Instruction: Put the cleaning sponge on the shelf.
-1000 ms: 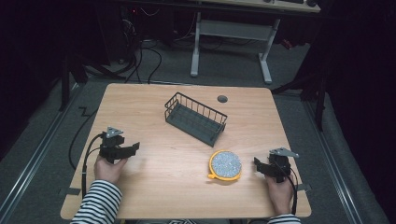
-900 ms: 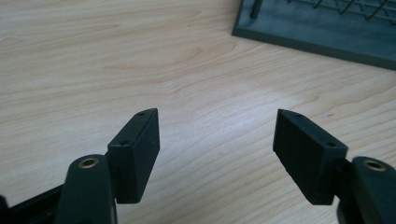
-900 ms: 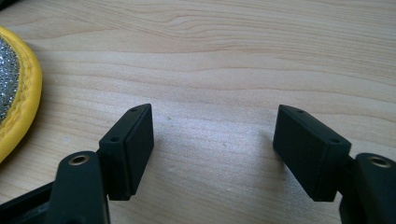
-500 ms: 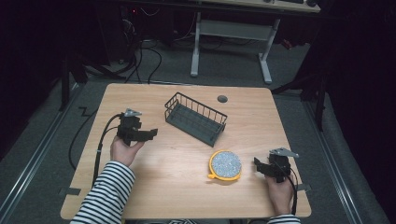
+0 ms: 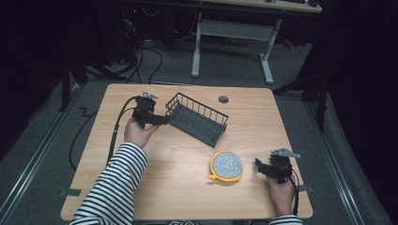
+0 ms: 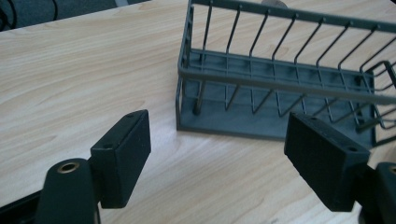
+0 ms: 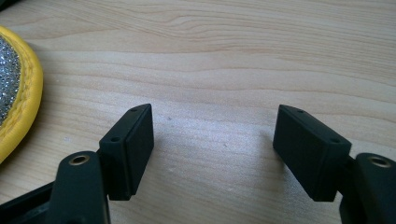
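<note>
Two grippers, left [image 5: 164, 120] and right [image 5: 259, 166], hold jaws apart, empty; the left's have just been opening toward a wire basket [image 5: 198, 118]; a round glittery yellow-rimmed pouch [image 5: 226, 165] lies at the right's nine o'clock.

In the left gripper view, the dark wire basket [image 6: 289, 88] runs off the top and right edges, its far end and upper rim cut away; the right pad [image 6: 322, 158] covers part of its base. The left gripper [image 6: 219, 154] is cropped at the bottom edge, its body unseen. In the right gripper view, the yellow-rimmed glittery disc [image 7: 16, 88] is sliced by the left edge, leaving a mere arc. From the high view, the person's striped sleeve [image 5: 112, 187] exits the bottom edge, the small dark round mark [image 5: 223, 99] near the table's [image 5: 164, 187] far edge is too small to identify, and the surroundings sink into darkness.
</note>
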`<action>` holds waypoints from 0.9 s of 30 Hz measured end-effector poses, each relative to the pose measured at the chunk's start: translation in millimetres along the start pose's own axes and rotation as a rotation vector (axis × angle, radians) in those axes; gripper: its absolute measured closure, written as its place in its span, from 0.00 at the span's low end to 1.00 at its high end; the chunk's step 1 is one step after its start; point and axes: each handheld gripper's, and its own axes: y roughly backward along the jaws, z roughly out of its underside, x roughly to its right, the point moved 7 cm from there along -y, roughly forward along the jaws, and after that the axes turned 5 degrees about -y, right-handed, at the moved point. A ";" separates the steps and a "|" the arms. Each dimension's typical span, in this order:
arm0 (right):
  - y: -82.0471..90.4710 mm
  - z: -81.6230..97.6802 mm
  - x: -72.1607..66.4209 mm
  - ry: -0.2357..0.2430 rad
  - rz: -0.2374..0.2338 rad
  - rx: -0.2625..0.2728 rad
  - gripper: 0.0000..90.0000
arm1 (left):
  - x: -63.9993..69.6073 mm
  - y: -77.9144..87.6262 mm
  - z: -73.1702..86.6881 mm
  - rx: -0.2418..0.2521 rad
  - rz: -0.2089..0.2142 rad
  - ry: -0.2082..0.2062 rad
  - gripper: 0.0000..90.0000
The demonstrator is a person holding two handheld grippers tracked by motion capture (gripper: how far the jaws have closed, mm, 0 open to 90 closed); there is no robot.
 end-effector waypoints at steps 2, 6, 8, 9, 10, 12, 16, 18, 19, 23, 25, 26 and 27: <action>0.0 0.0 0.0 0.000 0.000 0.000 0.32 | -1.0 -4.4 -8.3 -0.008 -0.006 -0.001 0.26; 0.1 0.1 -0.8 0.011 -0.008 -0.004 0.32 | -3.0 -12.4 -23.7 -0.030 -0.015 0.010 0.29; 0.1 0.1 -0.9 0.011 -0.009 -0.005 0.32 | -4.0 -15.2 -30.3 -0.037 -0.027 0.005 0.30; 0.3 0.3 -1.3 0.009 -0.009 -0.008 0.32 | -4.7 -17.9 -35.3 -0.059 -0.035 -0.005 0.30; 0.1 0.2 -1.3 0.009 -0.011 -0.006 0.32 | -4.7 -17.9 -35.3 -0.059 -0.035 -0.005 0.30; 0.1 0.2 -1.6 0.009 -0.011 -0.006 0.32 | -5.5 -20.6 -39.2 -0.068 -0.035 -0.001 0.30; -0.1 0.1 -2.7 0.020 -0.022 -0.006 0.32 | -8.4 -30.5 -45.3 -0.101 -0.045 0.009 0.30; -0.2 0.1 -2.8 0.020 -0.022 -0.006 0.32 | -9.4 -32.8 -45.5 -0.112 -0.047 0.013 0.30; -0.2 0.1 -2.9 0.021 -0.023 -0.006 0.32 | -10.7 -34.6 -45.6 -0.129 -0.054 0.005 0.30; -0.1 0.2 -3.1 0.021 -0.024 -0.006 0.32 | -15.5 -41.8 -47.8 -0.148 -0.067 0.016 0.31; -0.1 0.2 -3.2 0.021 -0.025 -0.006 0.32 | -15.8 -43.3 -48.3 -0.151 -0.070 0.017 0.31; -0.1 0.2 -3.4 0.023 -0.026 -0.006 0.32 | -15.5 -46.4 -49.0 -0.148 -0.059 0.032 0.32; -0.1 0.2 -3.4 0.023 -0.027 -0.007 0.32 | -15.4 -48.2 -48.7 -0.152 -0.054 0.041 0.32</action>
